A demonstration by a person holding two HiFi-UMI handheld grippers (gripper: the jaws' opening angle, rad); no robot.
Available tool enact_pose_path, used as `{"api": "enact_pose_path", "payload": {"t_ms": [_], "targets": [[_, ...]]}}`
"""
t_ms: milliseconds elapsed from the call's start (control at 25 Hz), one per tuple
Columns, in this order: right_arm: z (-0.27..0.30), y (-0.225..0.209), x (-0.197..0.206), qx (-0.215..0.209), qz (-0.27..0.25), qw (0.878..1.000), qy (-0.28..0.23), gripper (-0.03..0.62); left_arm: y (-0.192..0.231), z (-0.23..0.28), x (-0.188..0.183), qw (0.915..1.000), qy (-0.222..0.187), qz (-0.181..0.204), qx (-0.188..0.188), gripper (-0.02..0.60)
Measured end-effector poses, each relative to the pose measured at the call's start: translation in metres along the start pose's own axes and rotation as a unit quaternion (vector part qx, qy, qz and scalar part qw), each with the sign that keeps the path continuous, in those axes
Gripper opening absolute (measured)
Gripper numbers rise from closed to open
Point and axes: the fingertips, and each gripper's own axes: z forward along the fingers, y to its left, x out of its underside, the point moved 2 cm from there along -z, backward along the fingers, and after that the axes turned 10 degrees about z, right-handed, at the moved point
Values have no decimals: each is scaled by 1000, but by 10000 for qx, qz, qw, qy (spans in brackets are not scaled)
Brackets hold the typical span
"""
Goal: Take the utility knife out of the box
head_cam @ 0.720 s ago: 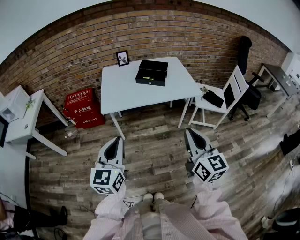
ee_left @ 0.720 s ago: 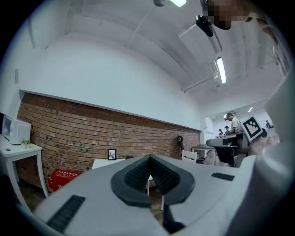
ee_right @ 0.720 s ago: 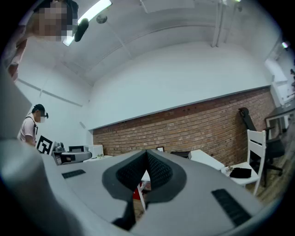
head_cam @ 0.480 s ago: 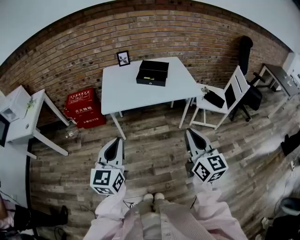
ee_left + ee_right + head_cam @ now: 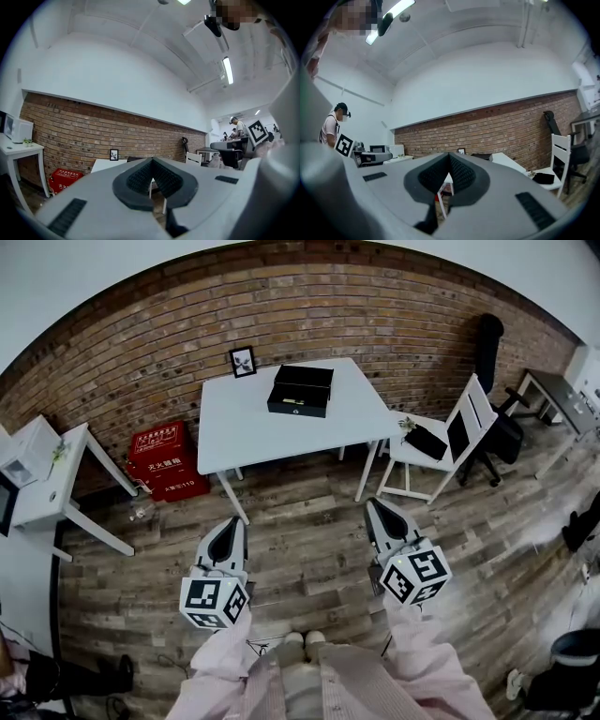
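Across wood floor (image 5: 309,521), table (image 5: 244,432), box (image 5: 301,390) near back edge

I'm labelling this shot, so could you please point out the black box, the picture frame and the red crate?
black box (image 5: 304,380): head view, on its upper part.
picture frame (image 5: 243,361): head view, on its middle.
red crate (image 5: 167,454): head view, on its top face.

- Box (image 5: 301,390) on counter (image 5: 244,432): contents too small to tell.
- Framed picture (image 5: 243,360): subject too small to tell.
- Left gripper view: box largely hidden behind left tool (image 5: 151,162).
- Person's sleeves (image 5: 427,667): cut off by the head view's lower edge.
- Dark object (image 5: 567,676), lower right: cut off by the edge, kind unclear.
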Motion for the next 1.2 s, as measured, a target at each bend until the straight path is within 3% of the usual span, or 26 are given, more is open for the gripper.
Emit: {"api": "enact_pose_path", "payload": {"t_ms": [280,480,760,1200], "targets": [[1,-15,4,33,123,9999,46,8,-7,6,3,10000,55,-50,-22,-8],[8,-23,9,36,218,9997,110,77,-4,11,6,9999,76,-82,-107,-8],[25,-32,14,81,267,9994,195,114,3,23,12,9997,152,-124,-164,-8],[86,-65,26,193,340,9989,271,155,38,83,36,9989,316,-276,-205,-8]]}}
